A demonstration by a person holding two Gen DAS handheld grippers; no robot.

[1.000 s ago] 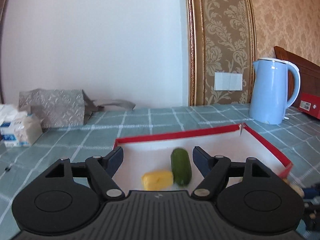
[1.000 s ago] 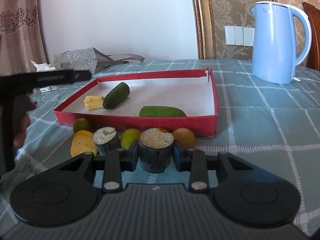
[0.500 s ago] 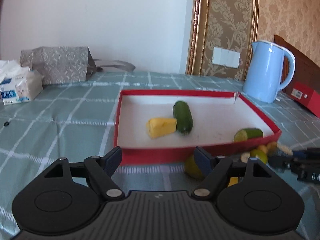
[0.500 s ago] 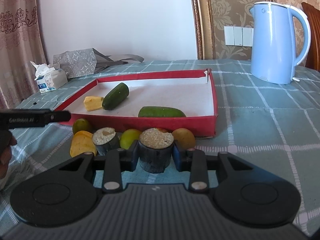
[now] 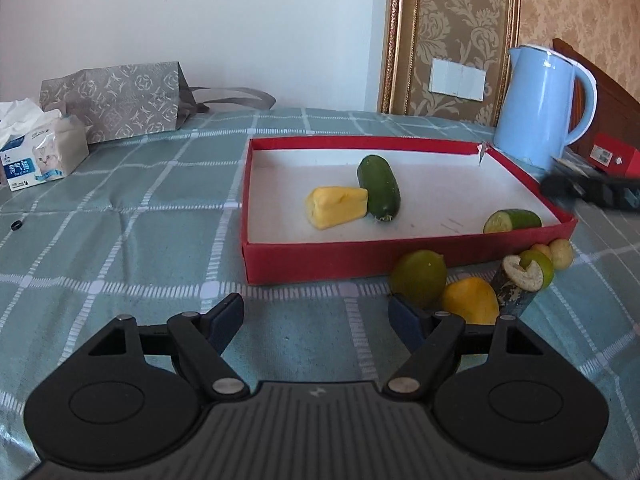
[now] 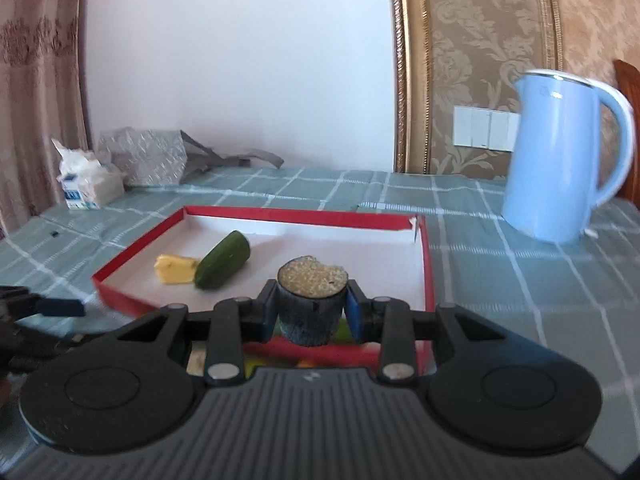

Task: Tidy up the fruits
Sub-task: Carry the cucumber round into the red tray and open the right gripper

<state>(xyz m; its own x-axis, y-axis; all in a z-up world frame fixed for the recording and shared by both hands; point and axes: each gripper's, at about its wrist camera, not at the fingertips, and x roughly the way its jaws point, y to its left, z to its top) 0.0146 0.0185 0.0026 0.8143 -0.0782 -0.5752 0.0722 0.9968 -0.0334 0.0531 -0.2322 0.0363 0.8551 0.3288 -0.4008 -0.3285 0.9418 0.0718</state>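
A red tray (image 5: 360, 258) with a white floor holds a yellow wedge (image 5: 336, 206), a whole cucumber (image 5: 378, 186) and a cut cucumber half (image 5: 514, 220). Loose in front of it lie a green fruit (image 5: 418, 276), a yellow fruit (image 5: 470, 300), a dark stub (image 5: 516, 284) and small fruits (image 5: 560, 252). My left gripper (image 5: 316, 312) is open and empty over the cloth, its right finger beside the green fruit. My right gripper (image 6: 312, 308) is shut on a dark stub with a pale grainy top (image 6: 312, 280), held over the tray's (image 6: 300, 216) near wall.
A light blue kettle (image 5: 540, 104) stands behind the tray's far right corner, with a red box (image 5: 612, 156) beyond it. A tissue pack (image 5: 40, 152) and a grey paper bag (image 5: 120, 100) sit at the back left. A small black ring (image 5: 16, 225) lies on the checked cloth.
My right gripper has lifted the dark stub off the table, up over the tray's front wall. My left gripper has drawn back from the tray and sunk toward the loose fruits.
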